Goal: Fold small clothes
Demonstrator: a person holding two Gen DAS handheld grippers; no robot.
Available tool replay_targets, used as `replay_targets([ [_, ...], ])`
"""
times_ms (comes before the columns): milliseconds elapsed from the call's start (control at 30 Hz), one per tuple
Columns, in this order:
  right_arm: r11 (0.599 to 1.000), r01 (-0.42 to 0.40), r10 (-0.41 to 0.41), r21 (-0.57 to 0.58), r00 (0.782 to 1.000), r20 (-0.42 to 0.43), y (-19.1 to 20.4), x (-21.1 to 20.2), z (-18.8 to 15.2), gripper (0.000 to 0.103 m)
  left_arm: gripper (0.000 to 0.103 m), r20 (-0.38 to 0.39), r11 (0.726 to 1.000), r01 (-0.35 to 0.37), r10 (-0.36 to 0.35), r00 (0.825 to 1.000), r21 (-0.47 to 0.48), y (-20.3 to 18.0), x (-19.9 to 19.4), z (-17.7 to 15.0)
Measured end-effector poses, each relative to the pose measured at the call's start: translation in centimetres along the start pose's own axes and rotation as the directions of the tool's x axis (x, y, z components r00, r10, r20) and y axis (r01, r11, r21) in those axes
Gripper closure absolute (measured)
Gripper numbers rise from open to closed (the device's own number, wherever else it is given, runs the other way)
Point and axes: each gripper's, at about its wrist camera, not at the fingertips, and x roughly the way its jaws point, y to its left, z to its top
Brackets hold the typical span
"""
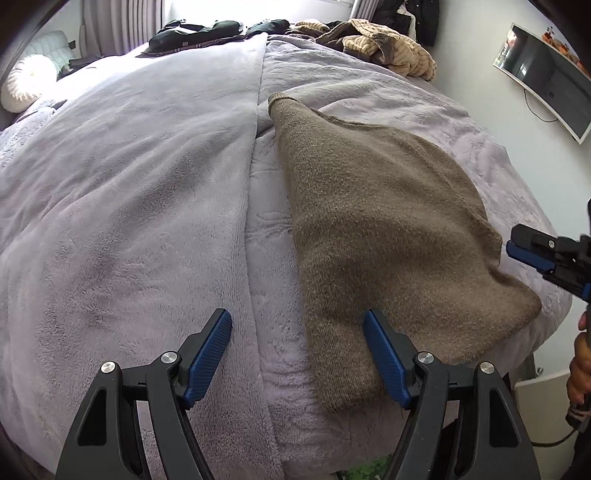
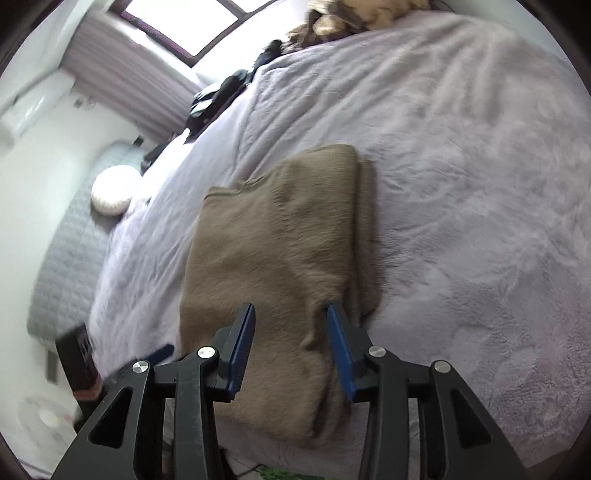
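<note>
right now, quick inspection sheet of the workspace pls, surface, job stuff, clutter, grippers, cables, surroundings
surface: bed under a lilac fleece blanket, a seam running down its middle
job's things: brown knit garment lying folded near the bed's edge
clutter: dark clothes and a tan striped pile at the far side; round white cushion
grippers: left gripper open, empty; right gripper open above the garment
cables: one hangs below the wall screen
surroundings: curtains, window

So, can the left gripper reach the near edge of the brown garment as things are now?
Probably yes. The left gripper is open just above the brown garment, whose near edge lies bare on the purple blanket. The right gripper is off to the side.
</note>
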Motion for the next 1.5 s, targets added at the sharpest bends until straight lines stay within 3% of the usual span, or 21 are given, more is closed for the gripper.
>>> replay_targets([
  [67,0.996,0.048,-0.048,-0.08,0.999,-0.002,1.6,-0.4,-0.8,0.062,0.028,-0.003,1.0,0.002,-0.002,1.0,-0.005,0.1,0.1,0.0],
  [167,0.973,0.119,-0.128,-0.199,0.991,-0.035,3.3,-0.1,-2.2,0.083,0.028,-0.007,1.0,0.0,0.0,1.0,-0.014,0.2,0.1,0.1],
  [267,0.959,0.167,-0.191,-0.23,0.978,-0.085,2.8,1.2,-3.7,0.085,0.027,-0.004,1.0,-0.001,0.001,1.0,-0.015,0.2,0.1,0.0],
  [367,0.977,0.134,-0.15,-0.166,0.985,-0.086,1.3,1.2,-4.6,0.085,0.018,-0.008,1.0,-0.008,0.007,1.0,-0.023,0.4,0.1,-0.2],
  [1133,0.995,0.073,-0.08,-0.07,0.992,-0.101,0.7,-0.9,-2.9,0.084,0.018,-0.014,0.999,-0.021,0.02,1.0,-0.045,0.3,-1.1,0.9],
  [1267,0.995,0.084,-0.089,-0.061,0.993,-0.081,0.3,-1.2,-1.2,0.084,0.018,-0.013,0.998,-0.013,0.012,1.0,-0.063,0.6,-1.1,1.4],
  [1333,0.997,0.077,-0.079,-0.025,0.995,-0.056,-0.4,-1.2,0.7,0.08,0.018,-0.001,0.997,-0.019,0.019,1.0,-0.071,0.9,-1.1,2.1],
  [1400,0.998,0.059,-0.057,0.03,0.997,-0.049,-1.5,-0.7,2.7,0.043,0.018,0.024,0.996,-0.023,0.025,0.999,-0.085,1.2,-1.2,3.2],
  [1500,0.996,0.053,-0.05,0.078,0.998,-0.03,-2.7,0.7,5.6,0.039,0.018,0.045,0.994,-0.027,0.032,0.998,-0.108,1.7,-0.9,5.1],
])
